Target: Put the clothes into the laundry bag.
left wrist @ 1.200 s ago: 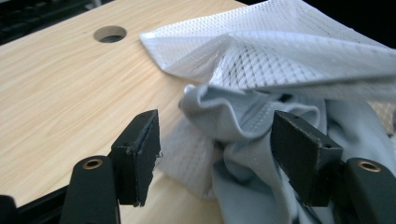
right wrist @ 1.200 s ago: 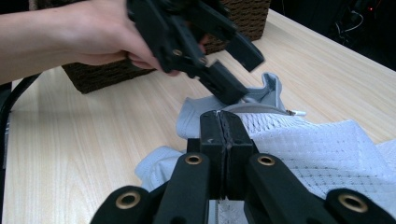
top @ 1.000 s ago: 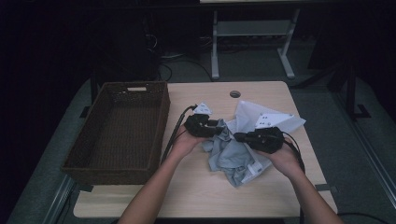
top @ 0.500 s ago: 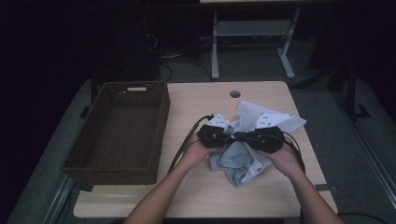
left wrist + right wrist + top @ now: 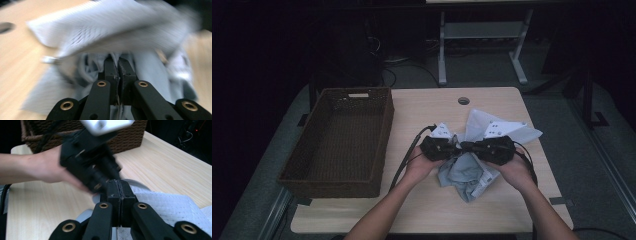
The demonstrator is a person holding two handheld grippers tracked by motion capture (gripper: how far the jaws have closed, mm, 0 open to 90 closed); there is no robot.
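Pinching one grey cloth (image 5: 464, 170), both hand-held grippers, left (image 5: 453, 149) and right (image 5: 471, 148), beside one wicker basket (image 5: 338, 145)

A pale grey-blue cloth (image 5: 464, 167) lies on the light wooden table (image 5: 422, 107) beside a dark brown wicker basket (image 5: 337, 140).

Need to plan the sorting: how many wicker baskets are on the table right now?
1. The brown wicker basket sits on the left part of the table, left of the grey cloth. None seems hidden.

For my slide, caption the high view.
Two grippers meet over a grey cloth beside a basket.
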